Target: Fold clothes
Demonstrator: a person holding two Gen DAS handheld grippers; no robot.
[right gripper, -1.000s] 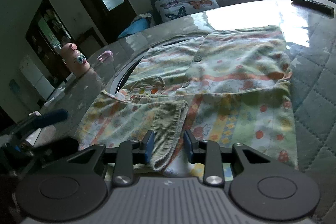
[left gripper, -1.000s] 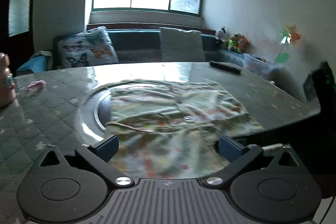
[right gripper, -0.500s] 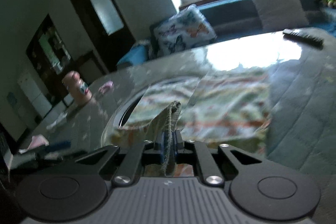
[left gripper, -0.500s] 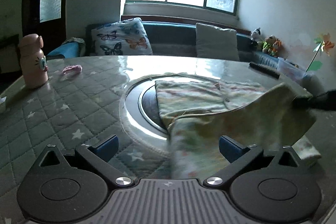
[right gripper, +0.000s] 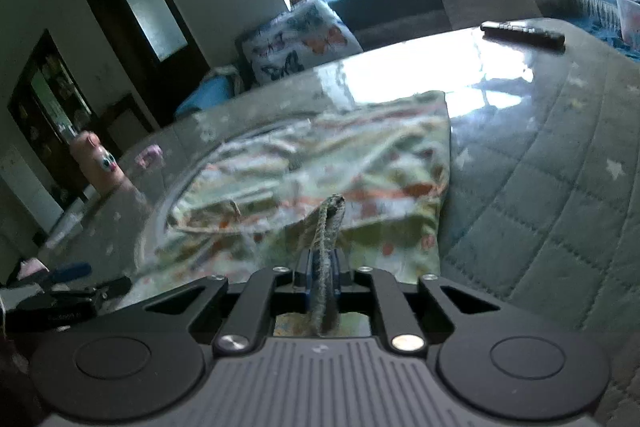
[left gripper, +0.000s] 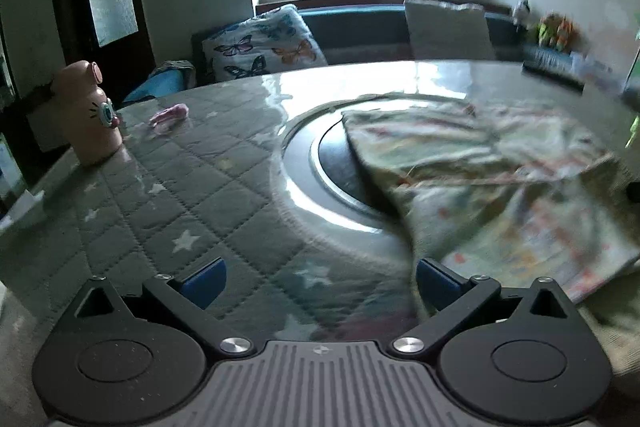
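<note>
A pale green flower-print garment (right gripper: 320,163) lies on the round quilted table over its dark centre disc. My right gripper (right gripper: 323,269) is shut on the garment's ribbed cuff (right gripper: 328,223) and holds the sleeve lifted above the rest of the cloth. In the left wrist view the garment (left gripper: 500,179) lies to the right, one part raised. My left gripper (left gripper: 318,279) is open and empty, low over the quilted cover, left of the garment. It shows at the far left of the right wrist view (right gripper: 76,279).
A pink pig-shaped bottle (left gripper: 90,115) and a small pink item (left gripper: 168,115) stand at the table's left. A black remote (right gripper: 522,33) lies at the far right edge. A sofa with a butterfly cushion (left gripper: 260,47) is behind the table.
My right gripper shut on the cuff and lifted the sleeve up and across the garment. My left gripper swung left, so the garment now sits to its right.
</note>
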